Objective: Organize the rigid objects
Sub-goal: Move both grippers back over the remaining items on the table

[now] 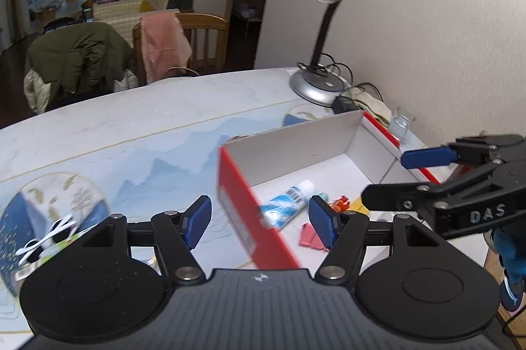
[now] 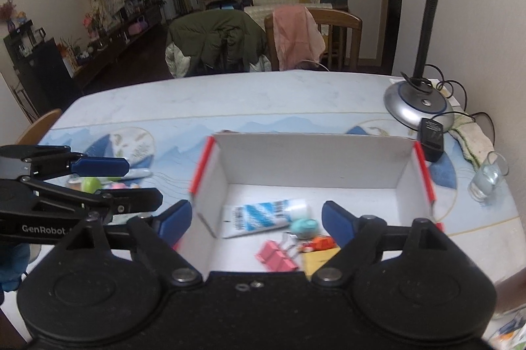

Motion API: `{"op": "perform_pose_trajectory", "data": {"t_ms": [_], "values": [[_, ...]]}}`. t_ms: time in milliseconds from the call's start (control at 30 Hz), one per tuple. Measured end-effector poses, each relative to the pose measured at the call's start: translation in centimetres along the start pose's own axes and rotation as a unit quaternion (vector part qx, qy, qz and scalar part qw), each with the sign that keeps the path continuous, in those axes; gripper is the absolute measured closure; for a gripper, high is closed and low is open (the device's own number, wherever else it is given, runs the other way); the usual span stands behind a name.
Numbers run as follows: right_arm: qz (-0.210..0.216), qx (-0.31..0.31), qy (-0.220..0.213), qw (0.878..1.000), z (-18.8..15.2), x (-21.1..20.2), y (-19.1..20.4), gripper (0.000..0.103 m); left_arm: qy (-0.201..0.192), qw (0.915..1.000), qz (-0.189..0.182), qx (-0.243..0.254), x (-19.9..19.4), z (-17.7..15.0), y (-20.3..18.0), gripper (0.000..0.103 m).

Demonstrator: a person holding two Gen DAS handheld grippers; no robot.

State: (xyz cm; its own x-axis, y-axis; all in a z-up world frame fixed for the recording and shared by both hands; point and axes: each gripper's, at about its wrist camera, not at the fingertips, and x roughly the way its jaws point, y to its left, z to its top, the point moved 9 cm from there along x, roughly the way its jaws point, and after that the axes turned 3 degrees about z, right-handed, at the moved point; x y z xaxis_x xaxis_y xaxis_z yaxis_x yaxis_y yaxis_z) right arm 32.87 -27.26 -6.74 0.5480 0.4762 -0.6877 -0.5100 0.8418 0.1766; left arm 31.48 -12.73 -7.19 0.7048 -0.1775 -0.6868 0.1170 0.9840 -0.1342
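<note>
With both the left gripper (image 1: 259, 220) and right gripper (image 2: 256, 218) released and empty above the box (image 2: 309, 159), 1 more loose item must be fetched from the table (image 2: 230, 100).

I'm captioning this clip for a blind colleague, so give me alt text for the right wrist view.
An open red and white box sits on a pale blue patterned table, holding a blue and white tube, pink binder clips and small bits. The right gripper hovers open above it, empty; the left gripper enters from the left. A desk lamp stands behind.
</note>
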Motion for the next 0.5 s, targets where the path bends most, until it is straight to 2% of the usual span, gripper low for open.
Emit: {"op": "perform_pose_trajectory", "data": {"t_ms": [200,300,500], "values": [[0.011,-0.004,-0.019,1.000,-0.2,0.2,4.5,0.006,-0.013,0.9997,0.012,-0.014,-2.6,-1.1,4.4,0.037],[0.019,-0.002,-0.021,1.000,-0.3,0.8,6.5,0.004,-0.021,0.9993,0.025,-0.019,-3.5,-1.6,6.5,0.022],[0.029,0.000,-0.018,0.999,-0.6,2.3,10.4,0.004,-0.029,0.9983,0.040,-0.030,-5.1,-2.5,10.4,0.021]]}}
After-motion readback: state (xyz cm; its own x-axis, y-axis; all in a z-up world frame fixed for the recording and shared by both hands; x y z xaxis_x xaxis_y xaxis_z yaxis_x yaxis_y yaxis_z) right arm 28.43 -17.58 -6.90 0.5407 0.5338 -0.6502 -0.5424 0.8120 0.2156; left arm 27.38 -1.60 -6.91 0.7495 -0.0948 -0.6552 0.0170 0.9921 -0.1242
